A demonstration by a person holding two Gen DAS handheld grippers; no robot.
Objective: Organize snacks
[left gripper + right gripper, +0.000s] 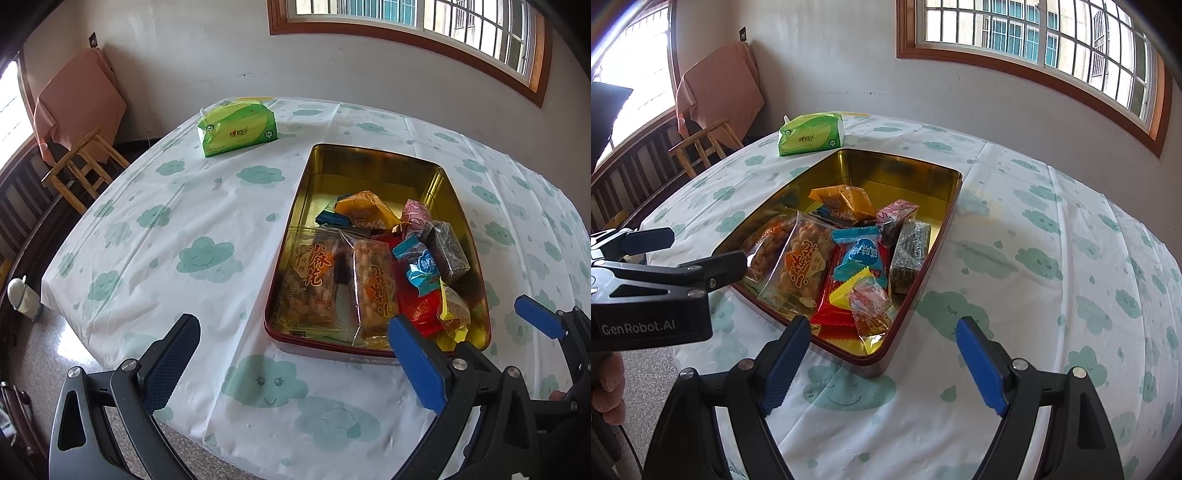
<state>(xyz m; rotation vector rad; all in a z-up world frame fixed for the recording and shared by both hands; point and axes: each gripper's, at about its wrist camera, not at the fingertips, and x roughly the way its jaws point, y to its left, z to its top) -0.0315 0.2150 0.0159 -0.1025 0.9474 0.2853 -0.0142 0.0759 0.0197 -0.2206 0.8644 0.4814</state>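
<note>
We are holding the left hand-held gripper (291,354) over the near edge of the bench (155,258), and its blue-padded fingers (171,363) are standing wide apart with nothing between them. We are holding the right hand-held gripper (882,363) just beside it, and its jaws are gaping just as wide and gripping nothing; beneath both, only the cloud-printed cloth is showing.

The open tin (321,173), gold inside with a dark red outer wall, is sitting on the bench just beyond both grippers, nearer the bench's near edge than its far one. The snacks are lying piled in the tin's near half, while its far half is showing bare gold floor. Two clear packets of fried dough twists (373,284) are lying side by side against the tin's left wall. A red packet (831,295) is lying under a blue-wrapped sweet (858,254), and a yellow-edged clear sweet (871,302) is resting near the tin's near right corner. A dark seeded bar (910,251) is leaning along the right wall, with a pink-wrapped piece (895,212) just behind it and an orange packet (846,203) toward the middle.

A green pack of tissues (236,127) is lying near the far left corner of the bench, well apart from the tin. A wooden stool (79,166) is standing off the bench's left side.
</note>
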